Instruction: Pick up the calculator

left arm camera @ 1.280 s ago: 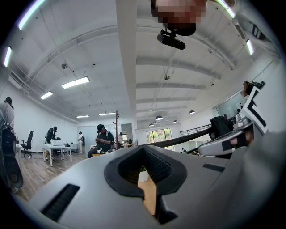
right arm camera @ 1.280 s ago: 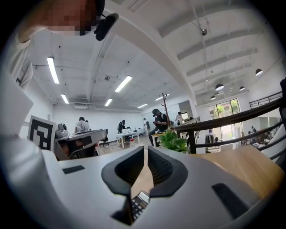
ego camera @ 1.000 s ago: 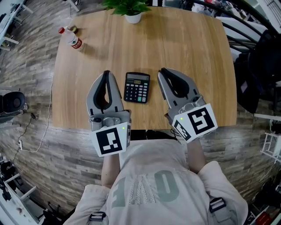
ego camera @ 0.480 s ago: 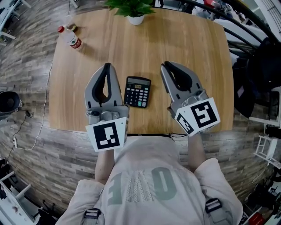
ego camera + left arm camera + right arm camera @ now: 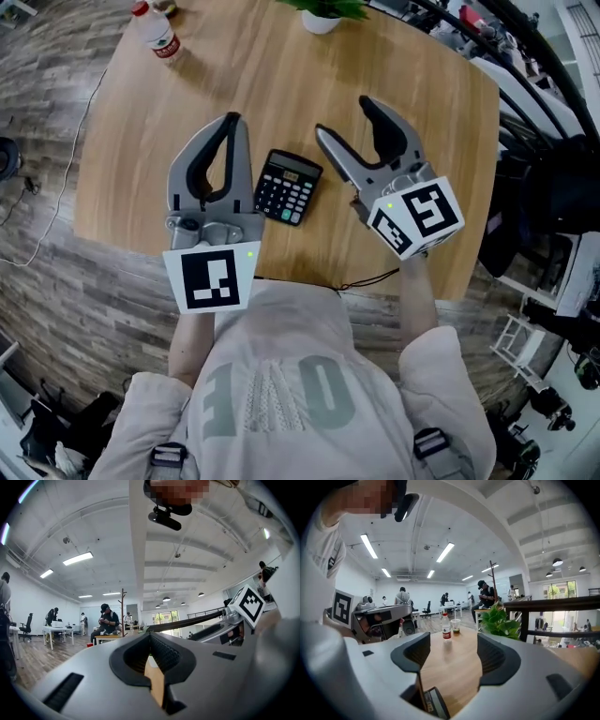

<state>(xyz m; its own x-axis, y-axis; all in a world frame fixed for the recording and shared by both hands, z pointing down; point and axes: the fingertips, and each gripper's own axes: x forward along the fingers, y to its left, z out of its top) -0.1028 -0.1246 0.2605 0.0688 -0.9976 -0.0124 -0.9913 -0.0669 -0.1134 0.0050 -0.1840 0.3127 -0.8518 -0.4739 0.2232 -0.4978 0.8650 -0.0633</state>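
Note:
A black calculator (image 5: 289, 186) lies flat on the wooden table (image 5: 131, 141), between my two grippers. My left gripper (image 5: 232, 122) hovers just left of it with its jaws together and nothing in them; in the left gripper view this gripper (image 5: 150, 637) shows only a sliver of table through its pads. My right gripper (image 5: 345, 117) stands right of the calculator, angled towards it. Its jaws have just been opening, and nothing lies between them. In the right gripper view the right gripper (image 5: 452, 646) frames bare table, and the calculator (image 5: 433, 705) peeks in at the bottom, under the left jaw.
A plastic bottle (image 5: 161, 37) stands at the table's far left corner, a potted plant (image 5: 323, 21) at the far edge. The right gripper view shows the bottle (image 5: 446, 629), a cup (image 5: 455, 625) and the plant (image 5: 499, 620) ahead. Chairs and dark bags (image 5: 553, 187) stand to the right.
The right gripper's jaws, shut before, now stand wide apart. Both grippers have slid further over the table alongside the calculator, the right one swinging towards it.

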